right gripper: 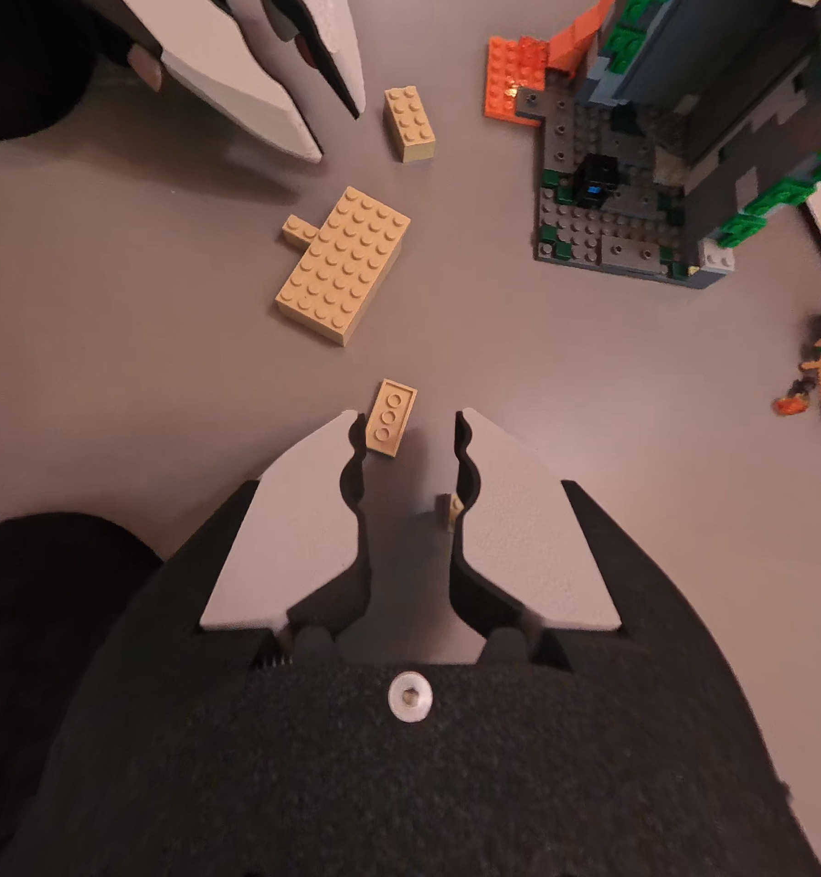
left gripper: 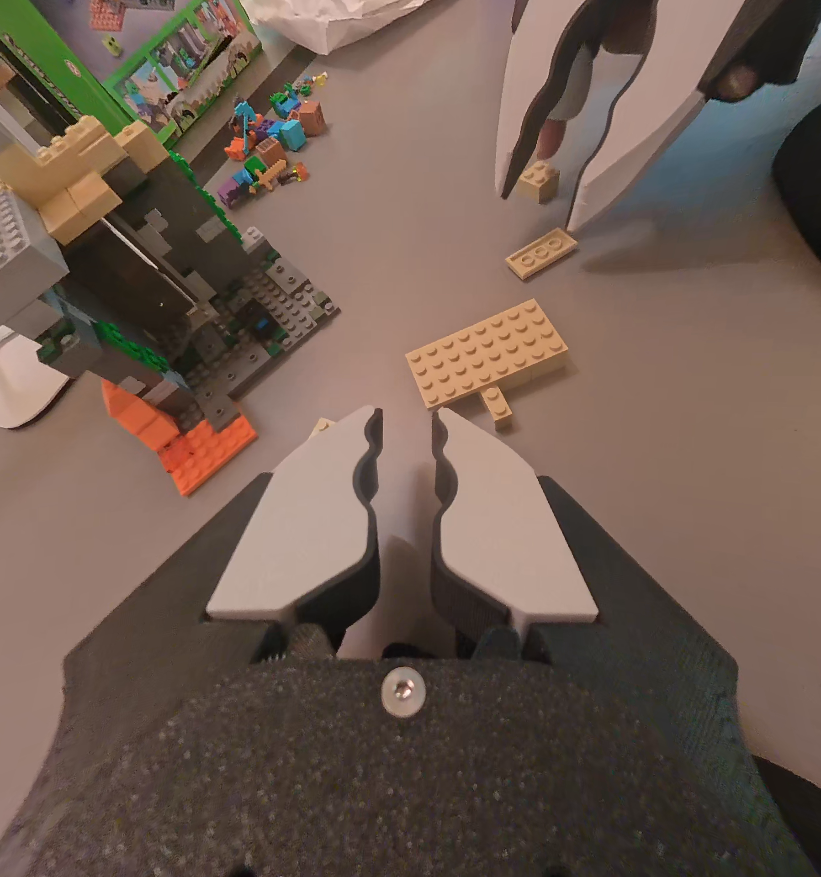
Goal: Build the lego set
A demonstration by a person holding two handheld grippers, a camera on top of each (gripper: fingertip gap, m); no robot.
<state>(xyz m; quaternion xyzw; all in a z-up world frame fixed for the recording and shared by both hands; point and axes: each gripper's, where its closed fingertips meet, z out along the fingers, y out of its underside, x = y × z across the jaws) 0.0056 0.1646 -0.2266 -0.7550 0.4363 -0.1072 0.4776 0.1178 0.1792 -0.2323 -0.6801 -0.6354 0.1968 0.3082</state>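
Left tongs parted, empty, right tongs spread wide, possibly touching upturned tan plate

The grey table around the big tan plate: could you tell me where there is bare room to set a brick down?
Bare table lies between the big tan plate and the grey-based build. It is crowded near the upside-down tan plate at the right gripper, and around the colourful pile.

Dim, warm light on my gray table; soft shadows run under both tongs. Strong fisheye bend at the edges. Centre sharp; my right gripper looks slightly motion-blurred, and frame corners smear. Small glare on orange plate.
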